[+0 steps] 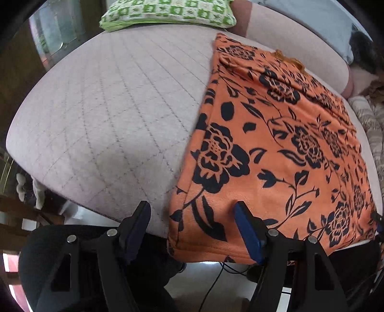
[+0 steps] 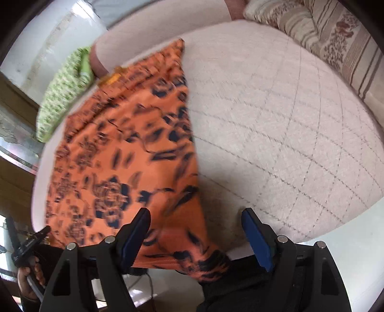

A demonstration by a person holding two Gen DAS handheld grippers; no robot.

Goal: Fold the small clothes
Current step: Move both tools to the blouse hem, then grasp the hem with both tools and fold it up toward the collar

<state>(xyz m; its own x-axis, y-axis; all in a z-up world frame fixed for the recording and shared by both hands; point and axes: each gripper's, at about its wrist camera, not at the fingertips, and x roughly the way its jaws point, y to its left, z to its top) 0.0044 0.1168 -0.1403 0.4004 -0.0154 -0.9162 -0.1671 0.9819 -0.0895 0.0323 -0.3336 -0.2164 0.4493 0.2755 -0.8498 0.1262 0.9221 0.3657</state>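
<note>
Early stage, judging by layout: orange flowered garment (image 1: 276,148) spread flat on quilted bed (image 1: 108,115), near hem hanging over the bed edge, no cross fold visible yet. Possibly halved lengthwise already; hard to tell. Left gripper (image 1: 192,230) tilted steeply down over near left corner, fingers (image 1: 247,230) apart, nothing clamped. Right gripper (image 2: 195,237) angled down over near right corner, fingers apart, cloth between but not pinched. Green pillow (image 1: 168,12) at far end.

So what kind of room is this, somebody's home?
Probably a home living room or bedroom. An orange floral garment lies on a quilted, padded seat or mattress, with a green patterned cushion at one end and striped floral cushions at the other.
</note>
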